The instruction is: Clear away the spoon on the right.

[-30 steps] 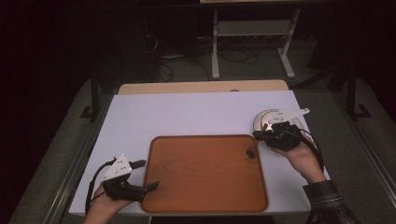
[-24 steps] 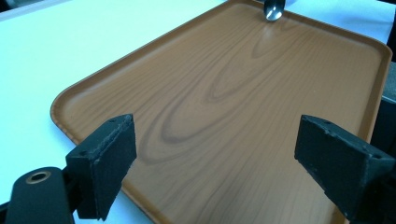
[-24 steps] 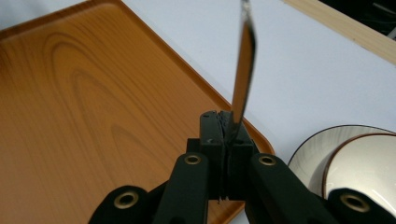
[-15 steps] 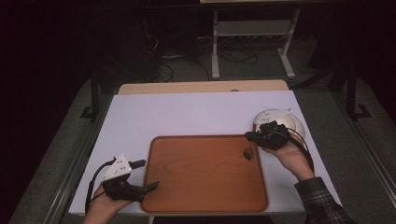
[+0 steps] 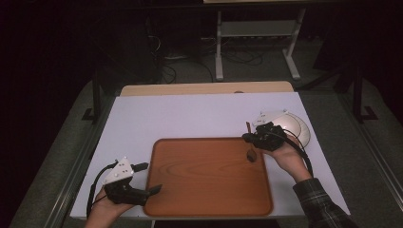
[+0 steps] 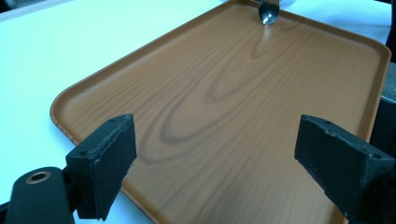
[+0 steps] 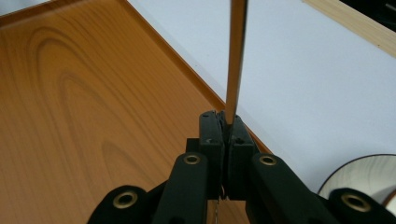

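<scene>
spoon held over the far right corner of the tray, not yet set down

nearest, the left gripper (image 5: 154, 190) is parked at the near left edge of the wooden tray (image 5: 199, 190), its jaws wide apart with nothing between them. farther off, the right gripper (image 7: 226, 122) is clamped shut on the handle of a spoon (image 5: 250, 153), whose bowl hangs below the pads, just above the tray's far right corner. beyond the fingers, a white plate (image 5: 300, 128) lies on the table. the pickup looks done; lowering and release appear to be left.

spoon (image 7: 235, 56) handle cut off by top edge, bowl hidden
</scene>
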A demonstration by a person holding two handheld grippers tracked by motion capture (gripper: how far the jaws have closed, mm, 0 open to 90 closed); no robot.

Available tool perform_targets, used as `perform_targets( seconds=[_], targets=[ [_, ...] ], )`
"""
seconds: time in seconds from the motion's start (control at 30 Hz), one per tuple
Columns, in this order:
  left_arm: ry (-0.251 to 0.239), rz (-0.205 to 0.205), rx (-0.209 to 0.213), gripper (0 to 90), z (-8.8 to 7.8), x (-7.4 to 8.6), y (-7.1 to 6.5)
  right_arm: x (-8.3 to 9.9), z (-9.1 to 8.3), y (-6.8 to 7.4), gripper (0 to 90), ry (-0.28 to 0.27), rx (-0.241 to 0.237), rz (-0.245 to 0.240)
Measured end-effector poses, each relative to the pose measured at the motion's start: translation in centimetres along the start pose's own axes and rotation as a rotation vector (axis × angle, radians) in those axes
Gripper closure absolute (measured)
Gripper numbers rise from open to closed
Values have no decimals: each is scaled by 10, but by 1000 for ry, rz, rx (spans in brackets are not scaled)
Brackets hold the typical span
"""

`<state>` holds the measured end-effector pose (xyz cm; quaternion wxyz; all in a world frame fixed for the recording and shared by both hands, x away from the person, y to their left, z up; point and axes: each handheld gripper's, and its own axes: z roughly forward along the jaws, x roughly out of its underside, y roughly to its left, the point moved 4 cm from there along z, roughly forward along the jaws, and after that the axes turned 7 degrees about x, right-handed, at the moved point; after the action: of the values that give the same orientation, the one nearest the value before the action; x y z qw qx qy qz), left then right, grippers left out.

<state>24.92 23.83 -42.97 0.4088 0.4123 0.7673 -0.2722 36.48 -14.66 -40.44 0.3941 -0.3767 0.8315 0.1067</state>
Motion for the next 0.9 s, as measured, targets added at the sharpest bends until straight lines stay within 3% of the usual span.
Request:
perform_targets(
  seconds=[0.17, 0.9],
  targets=[
    [3, 0, 1, 124, 0, 0, 0, -1, 6, 2, 876, -1, -9, 5],
    [2, -2, -1, 124, 0, 0, 0, 2, 41, 21, 875, 96, -54, -66]
  ],
)
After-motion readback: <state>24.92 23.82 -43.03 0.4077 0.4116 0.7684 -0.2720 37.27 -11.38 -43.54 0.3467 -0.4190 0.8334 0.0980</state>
